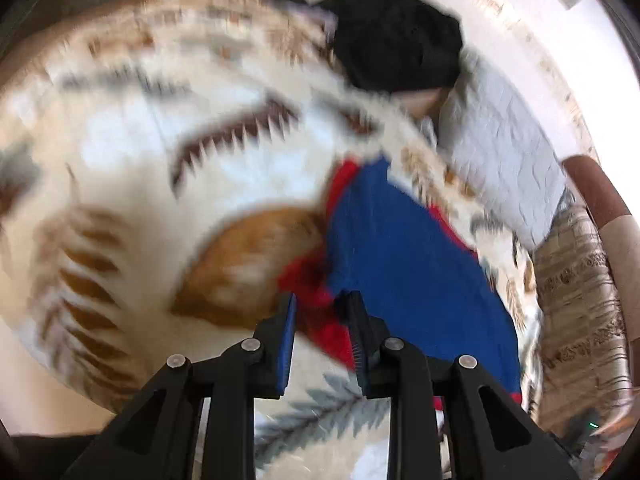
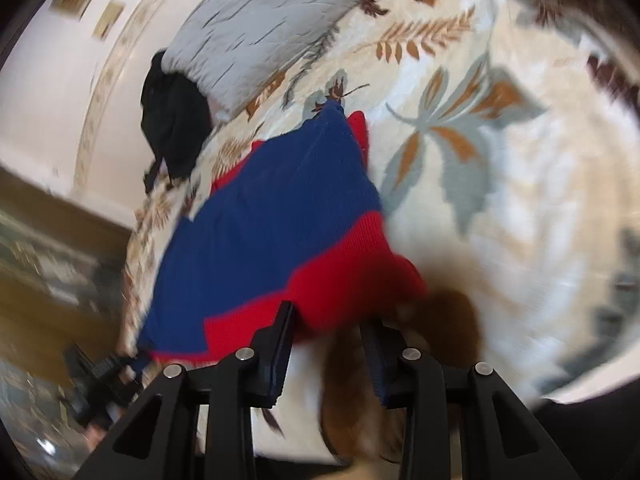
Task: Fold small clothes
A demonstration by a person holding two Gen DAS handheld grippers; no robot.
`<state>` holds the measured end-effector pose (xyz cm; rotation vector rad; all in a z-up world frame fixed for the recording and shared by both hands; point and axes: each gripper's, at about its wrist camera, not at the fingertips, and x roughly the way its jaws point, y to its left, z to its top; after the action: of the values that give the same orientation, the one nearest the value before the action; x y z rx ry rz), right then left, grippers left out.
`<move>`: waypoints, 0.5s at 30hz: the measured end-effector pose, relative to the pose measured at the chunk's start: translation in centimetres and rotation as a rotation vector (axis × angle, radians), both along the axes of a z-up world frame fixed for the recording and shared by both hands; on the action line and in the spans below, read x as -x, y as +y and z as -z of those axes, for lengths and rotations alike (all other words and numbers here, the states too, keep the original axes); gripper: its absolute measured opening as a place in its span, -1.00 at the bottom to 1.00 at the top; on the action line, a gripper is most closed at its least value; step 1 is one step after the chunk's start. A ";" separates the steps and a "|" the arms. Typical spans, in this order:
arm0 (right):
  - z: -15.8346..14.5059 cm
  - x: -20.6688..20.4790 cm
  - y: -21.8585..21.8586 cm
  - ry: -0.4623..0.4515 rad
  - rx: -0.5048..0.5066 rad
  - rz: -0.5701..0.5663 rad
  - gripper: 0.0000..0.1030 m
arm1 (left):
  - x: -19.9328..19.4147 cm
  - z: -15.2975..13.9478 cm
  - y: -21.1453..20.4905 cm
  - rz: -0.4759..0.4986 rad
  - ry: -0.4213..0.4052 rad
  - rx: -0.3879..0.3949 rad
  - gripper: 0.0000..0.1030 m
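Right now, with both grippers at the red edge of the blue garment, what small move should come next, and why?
Probably close the right gripper onto the red hem of the blue garment. Its jaws stand apart with red cloth only at their tips. The left gripper is likewise apart over red cloth, and the garment lies unfolded on the patterned blanket.

White wall [image 2: 48, 92], leaf-patterned blanket [image 2: 500, 184], grey pillow [image 2: 272, 28].
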<state>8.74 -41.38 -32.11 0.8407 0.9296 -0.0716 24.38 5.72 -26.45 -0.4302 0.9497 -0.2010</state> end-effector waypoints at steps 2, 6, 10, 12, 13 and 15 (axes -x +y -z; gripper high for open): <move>-2.1 0.9 0.1 -0.035 0.047 -0.033 -0.29 | 0.2 -1.9 -0.4 -0.001 -0.103 -0.049 -0.48; -5.2 -1.8 0.4 -0.112 0.154 -0.073 -0.29 | -0.1 -2.5 -2.8 0.064 -0.179 -0.096 -0.31; -4.7 -8.8 0.9 -0.097 0.255 -0.091 -0.29 | -0.9 0.7 -5.6 0.137 -0.079 -0.199 -0.25; -3.2 -12.2 0.6 -0.058 0.248 -0.080 -0.29 | -1.5 3.0 -6.6 0.174 -0.010 -0.279 -0.23; -2.4 -13.4 0.3 -0.037 0.246 -0.070 -0.29 | -1.6 4.0 -6.6 0.185 0.025 -0.313 -0.23; 0.0 -16.4 -0.8 0.047 0.271 -0.037 -0.28 | -1.1 5.0 -6.5 0.209 0.007 -0.345 -0.23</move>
<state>25.11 -42.22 -32.11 0.5732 0.9542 -0.1818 25.49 -0.82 -31.40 -0.0134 1.0138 -0.2198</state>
